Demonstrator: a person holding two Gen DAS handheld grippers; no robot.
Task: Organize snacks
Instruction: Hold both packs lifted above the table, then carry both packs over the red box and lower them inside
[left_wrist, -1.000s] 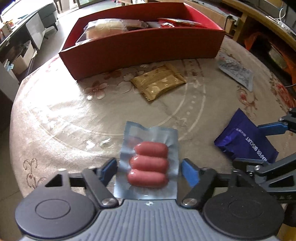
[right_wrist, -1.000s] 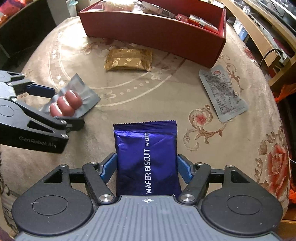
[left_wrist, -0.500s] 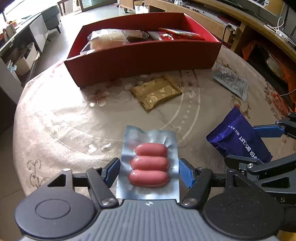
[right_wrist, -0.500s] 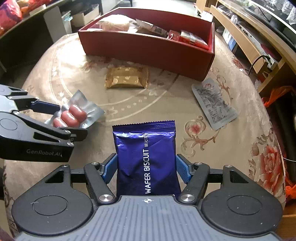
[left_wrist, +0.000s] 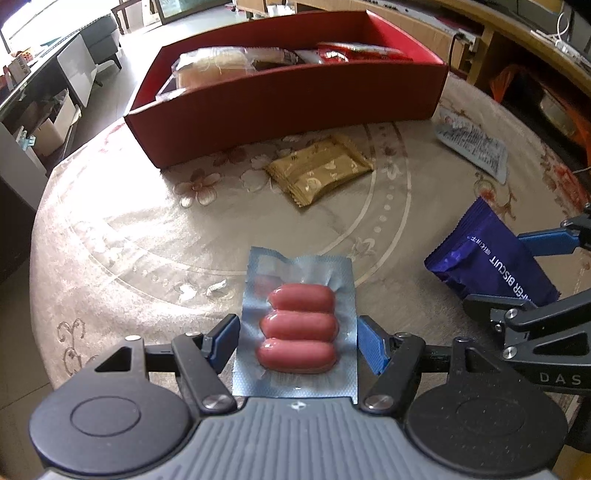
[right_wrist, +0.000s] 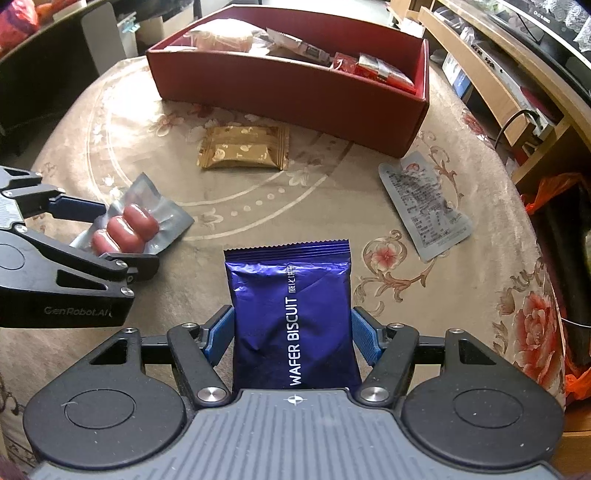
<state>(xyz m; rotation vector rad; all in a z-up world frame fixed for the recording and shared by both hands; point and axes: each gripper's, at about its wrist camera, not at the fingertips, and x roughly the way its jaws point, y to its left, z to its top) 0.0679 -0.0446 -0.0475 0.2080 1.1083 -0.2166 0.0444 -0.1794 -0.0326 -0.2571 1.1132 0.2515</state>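
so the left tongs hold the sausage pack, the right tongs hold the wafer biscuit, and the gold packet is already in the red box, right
Not quite. The gold packet is not in the red box; the right wrist view shows it lying on the table in front of the box. The rest stands: the left tongs hold the sausage pack and the right tongs hold the wafer biscuit.

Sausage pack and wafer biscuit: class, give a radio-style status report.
Left tongs shut on sausage pack. Right tongs shut on wafer biscuit pack. Red box ahead; gold packet lies between.
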